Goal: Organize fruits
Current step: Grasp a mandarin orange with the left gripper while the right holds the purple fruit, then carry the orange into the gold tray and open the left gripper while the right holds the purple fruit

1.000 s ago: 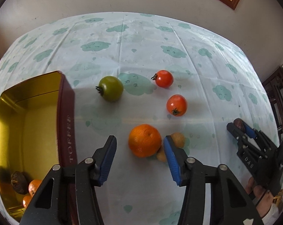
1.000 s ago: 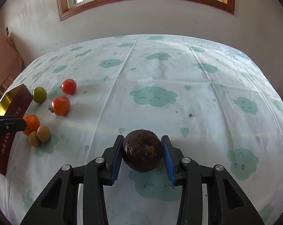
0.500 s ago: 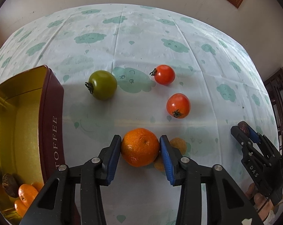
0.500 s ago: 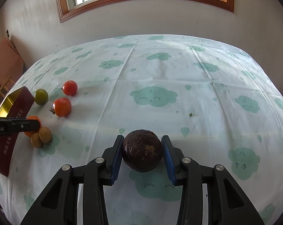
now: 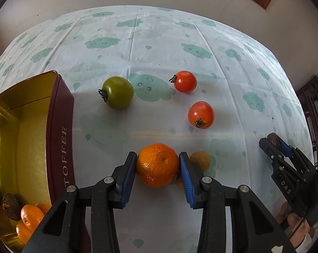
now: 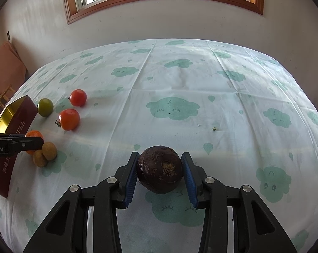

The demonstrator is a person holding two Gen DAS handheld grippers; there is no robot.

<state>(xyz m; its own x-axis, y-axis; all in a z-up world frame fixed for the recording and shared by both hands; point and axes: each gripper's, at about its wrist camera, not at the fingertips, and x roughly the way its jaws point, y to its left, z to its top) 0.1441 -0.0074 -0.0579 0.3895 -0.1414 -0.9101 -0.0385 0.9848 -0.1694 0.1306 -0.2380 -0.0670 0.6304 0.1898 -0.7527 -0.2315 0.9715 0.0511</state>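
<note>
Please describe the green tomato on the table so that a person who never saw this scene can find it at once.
Start at the gold toffee tin on the left side of the table. Just past its far corner lies the green tomato, apart from the tin, dark stem toward it. It is the only green fruit: the two tomatoes to its right are red.

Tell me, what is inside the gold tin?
In the tin, at its near corner, lie small oranges and one dark brown fruit. The black gripper arm covers that corner's edge, so more could hide there.
</note>
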